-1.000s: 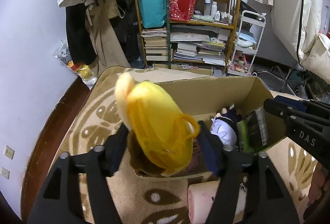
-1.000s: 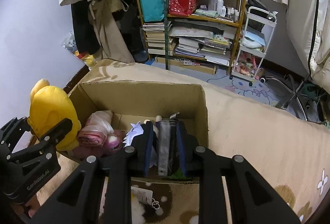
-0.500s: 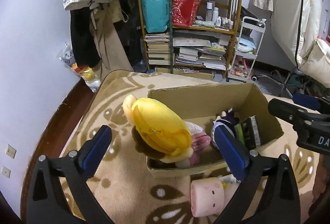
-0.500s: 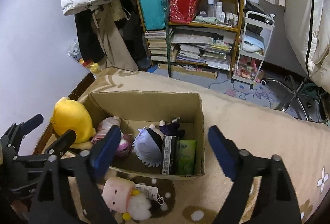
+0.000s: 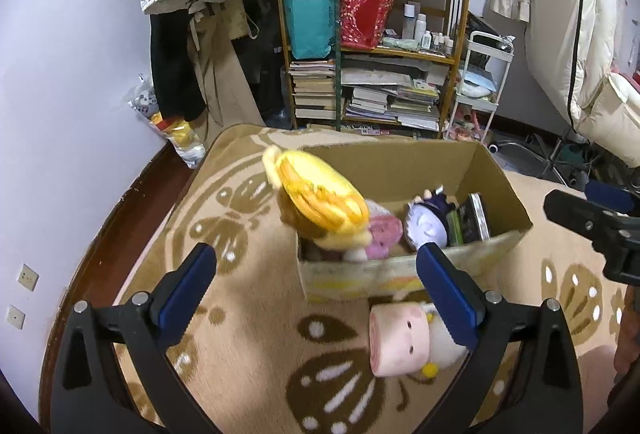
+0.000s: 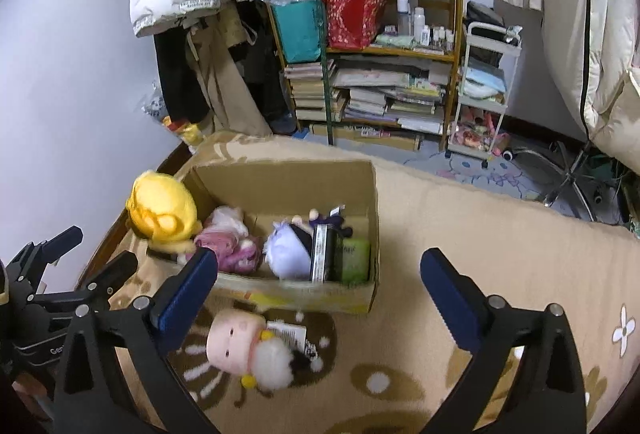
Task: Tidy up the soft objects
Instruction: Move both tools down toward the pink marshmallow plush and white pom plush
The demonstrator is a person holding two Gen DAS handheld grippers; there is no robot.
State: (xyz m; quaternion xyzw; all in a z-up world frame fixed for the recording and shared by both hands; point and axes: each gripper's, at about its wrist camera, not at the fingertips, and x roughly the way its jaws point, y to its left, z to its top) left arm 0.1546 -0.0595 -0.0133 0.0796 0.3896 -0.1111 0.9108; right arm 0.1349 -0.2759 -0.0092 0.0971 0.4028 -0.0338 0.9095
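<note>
A cardboard box stands on the beige patterned blanket. A yellow plush leans over its left end. Inside lie a pink plush, a purple-white plush and dark and green flat items. A pink-faced plush with white fluff lies on the blanket in front of the box. My left gripper is open and empty, above the blanket before the box. My right gripper is open and empty, above the box's front wall.
A cluttered wooden bookshelf stands behind, with hanging coats to its left and a white trolley to its right. A wall runs along the left. Chair legs stand at the far right.
Both grippers opened and pulled back upward. The left let go of the yellow plush at the box's left end; the right let go of the dark items in the box.
</note>
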